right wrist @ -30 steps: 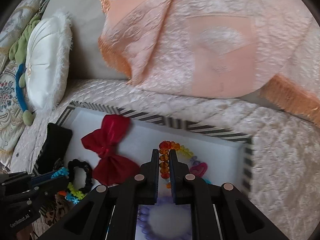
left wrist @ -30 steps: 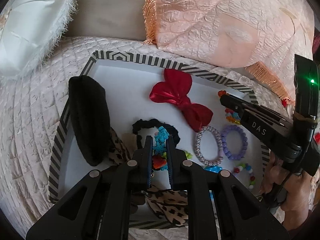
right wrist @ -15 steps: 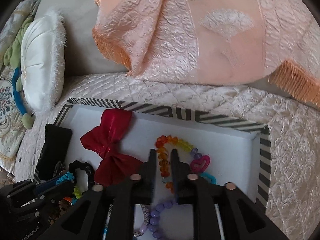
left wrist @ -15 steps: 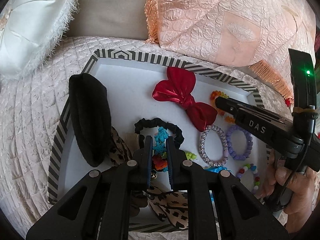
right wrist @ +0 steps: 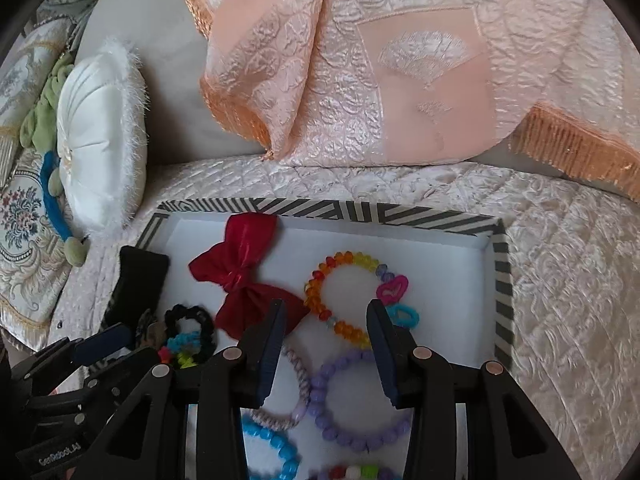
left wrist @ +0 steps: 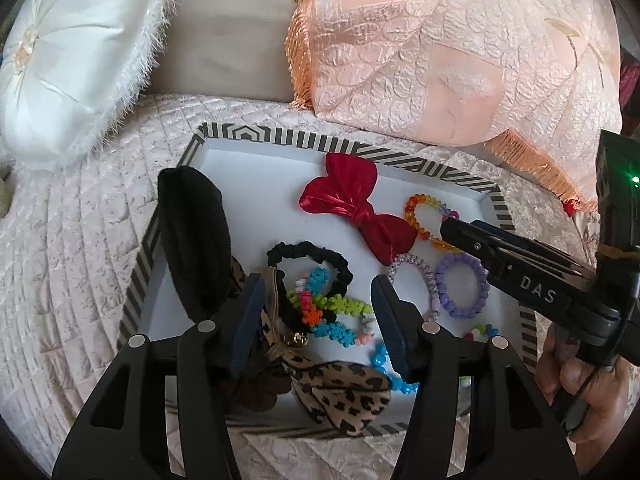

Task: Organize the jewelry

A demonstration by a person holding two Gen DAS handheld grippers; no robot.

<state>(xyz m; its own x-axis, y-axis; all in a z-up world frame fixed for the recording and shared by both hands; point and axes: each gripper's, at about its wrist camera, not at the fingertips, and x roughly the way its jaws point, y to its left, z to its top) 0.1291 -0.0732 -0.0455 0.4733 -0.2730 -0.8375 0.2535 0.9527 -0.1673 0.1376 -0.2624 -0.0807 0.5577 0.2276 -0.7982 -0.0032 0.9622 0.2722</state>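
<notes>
Both grippers gape wide over the striped tray (left wrist: 362,148): left gripper (left wrist: 318,300) above the neon bead strand (left wrist: 340,306), right gripper (right wrist: 326,332) above the rainbow bracelet (right wrist: 320,304), gripping nothing.

tray (right wrist: 503,280) black-white striped | bow (right wrist: 244,276) red | bracelet (right wrist: 360,412) purple | scrunchie (left wrist: 308,252) black

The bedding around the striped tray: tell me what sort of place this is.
Probably a bedroom at home, on a bed or daybed: a quilted cover under the striped tray, a round white cushion, and a fringed peach throw.
</notes>
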